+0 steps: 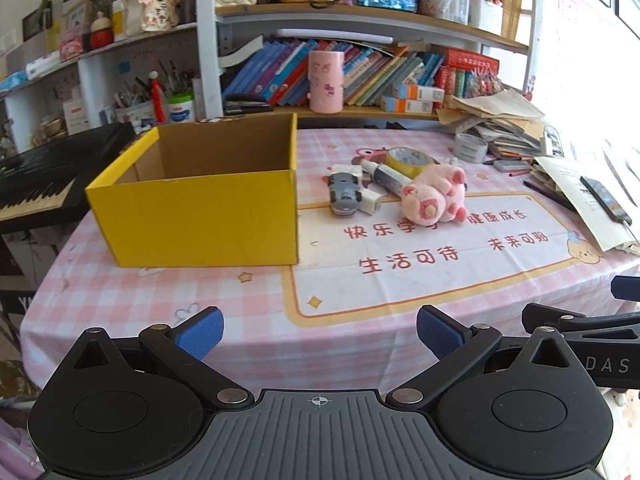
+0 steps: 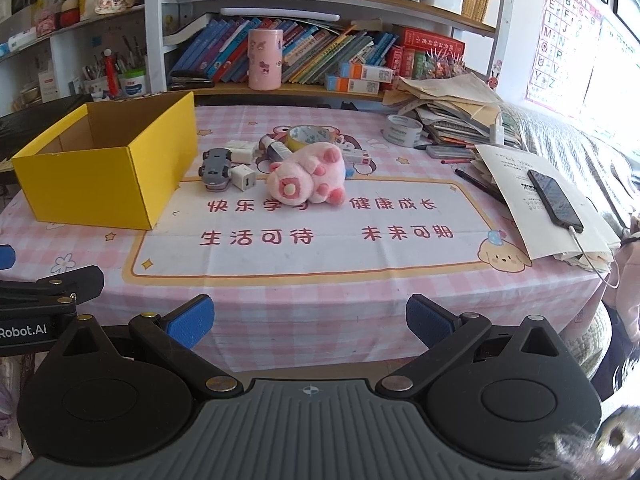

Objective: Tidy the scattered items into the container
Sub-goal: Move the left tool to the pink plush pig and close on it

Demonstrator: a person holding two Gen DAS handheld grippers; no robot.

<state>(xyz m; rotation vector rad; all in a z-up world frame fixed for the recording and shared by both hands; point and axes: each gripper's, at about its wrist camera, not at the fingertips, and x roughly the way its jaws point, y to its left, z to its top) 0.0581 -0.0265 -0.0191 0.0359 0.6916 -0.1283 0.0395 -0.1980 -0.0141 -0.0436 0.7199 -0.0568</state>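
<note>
An open yellow cardboard box (image 1: 192, 216) (image 2: 96, 184) stands on the left of the table. Right of it lie a pink plush pig (image 1: 434, 198) (image 2: 308, 178), a grey toy car (image 1: 345, 196) (image 2: 216, 169), a white charger plug (image 1: 370, 202) (image 2: 244, 177), a dark tube (image 1: 390, 178) (image 2: 276, 152), a yellow tape roll (image 1: 408, 159) (image 2: 306, 136) and another white block (image 1: 346, 171) (image 2: 240, 149). My left gripper (image 1: 319, 334) is open and empty over the front table edge. My right gripper (image 2: 310, 322) is open and empty beside it, also at the front edge.
A pink checked cloth (image 2: 320, 280) covers the table. A paper pile (image 2: 448, 108), a grey tape roll (image 2: 404, 130), pens and a phone (image 2: 554, 200) on papers lie at the right. A bookshelf with a pink canister (image 2: 265, 60) stands behind. A keyboard (image 1: 36, 184) is at left.
</note>
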